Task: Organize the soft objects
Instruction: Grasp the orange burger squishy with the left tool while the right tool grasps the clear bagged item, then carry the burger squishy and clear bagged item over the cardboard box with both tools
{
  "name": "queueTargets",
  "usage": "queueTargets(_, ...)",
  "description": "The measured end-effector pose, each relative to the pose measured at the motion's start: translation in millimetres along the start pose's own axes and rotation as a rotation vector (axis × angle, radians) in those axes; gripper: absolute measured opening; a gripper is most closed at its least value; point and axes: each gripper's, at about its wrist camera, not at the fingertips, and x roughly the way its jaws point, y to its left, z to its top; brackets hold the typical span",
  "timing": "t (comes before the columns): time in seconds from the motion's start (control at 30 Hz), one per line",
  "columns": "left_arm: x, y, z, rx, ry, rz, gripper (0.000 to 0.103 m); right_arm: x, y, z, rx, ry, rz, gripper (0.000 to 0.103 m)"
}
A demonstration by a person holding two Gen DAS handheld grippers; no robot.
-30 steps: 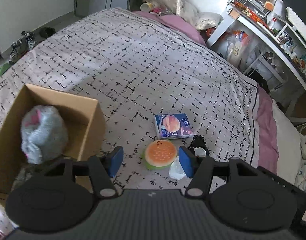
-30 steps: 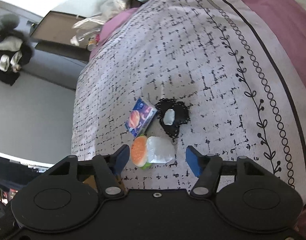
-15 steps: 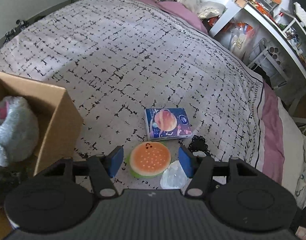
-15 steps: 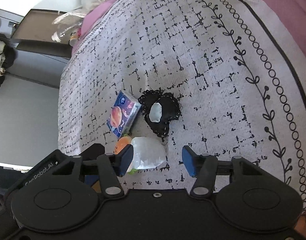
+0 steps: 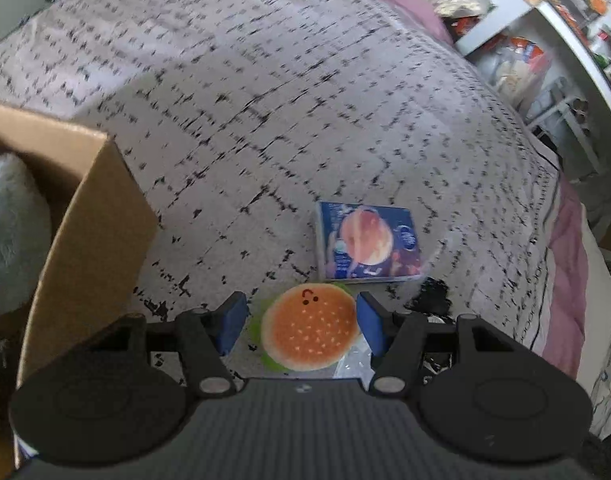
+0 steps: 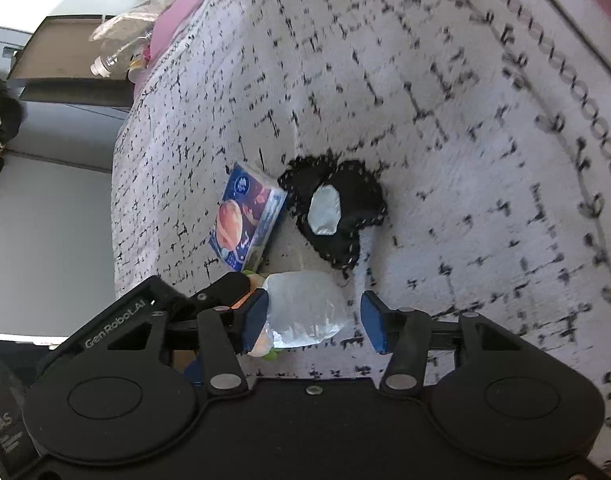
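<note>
Straddling the burger toy (image 5: 310, 333) near the bed's (image 5: 265, 100) right edge, the left gripper (image 5: 301, 326) is sitting released, not yet squeezing; closing looks next. The right gripper (image 6: 314, 316) is spreading around a clear pouch (image 6: 305, 308). The cardboard box (image 5: 93, 232) is holding a grey plush (image 5: 13, 232).

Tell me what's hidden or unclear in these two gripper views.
- Burger toy, right wrist view: mostly hidden behind the left hand-held gripper and the clear pouch.
- Cardboard box, left wrist view: cut off by the left edge; only part of the grey plush inside shows.
- Blue packet: print blurred, unreadable.
</note>
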Motion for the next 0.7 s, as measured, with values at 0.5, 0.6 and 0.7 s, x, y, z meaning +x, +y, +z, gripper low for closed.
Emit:
queueTargets(0.5, 5.0, 3.7, 1.9, -0.052, 0.019, -0.038, 0.037, -5.2, 5.1, -1.8, -0.023, -0.043, 0.012, 0.043)
queueTargets(0.6, -5.9, -0.2, 0.8, -0.032, -0.009, -0.039, 0.027, -13.3, 5.9, -3.1, -0.044, -0.057, 0.024, 0.042)
queueTargets(0.7, -19.2, -4.0, -0.9, -0.007, -0.033, -0.046, 0.02, -19.9, 5.5, -3.2, -0.042, -0.064, 0.035, 0.043)
